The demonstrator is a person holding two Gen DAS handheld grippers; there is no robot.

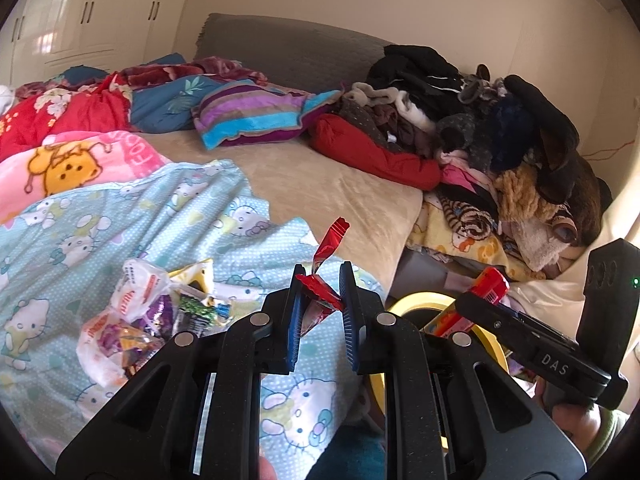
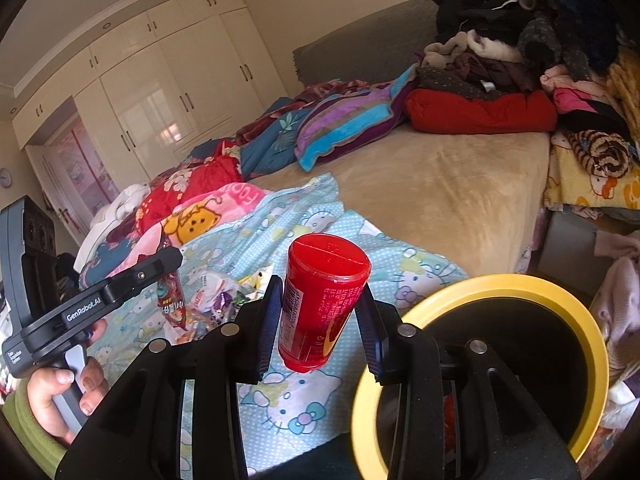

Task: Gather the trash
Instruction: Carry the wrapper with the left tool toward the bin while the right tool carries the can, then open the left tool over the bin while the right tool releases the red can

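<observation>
Midway: left jaws clamping crumpled red foil wrapper (image 1: 320,292), right jaws gripping red plastic bottle (image 2: 322,300) beside yellow-rimmed black bin (image 2: 576,320), heap of mixed snack wrappers (image 1: 152,312) left on bed (image 1: 340,188).

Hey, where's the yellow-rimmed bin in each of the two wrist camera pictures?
Left wrist view: yellow-rimmed bin sits lower right of centre, mostly hidden behind the hand-held gripper.
Right wrist view: bin fills the lower right, its dark opening visible.
Shared landmark: the purple-and-blue striped pillow on the bed.

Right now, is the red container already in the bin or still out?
Out: the red container sits clamped in the right hand-held gripper, beside the yellow-rimmed bin.
</observation>
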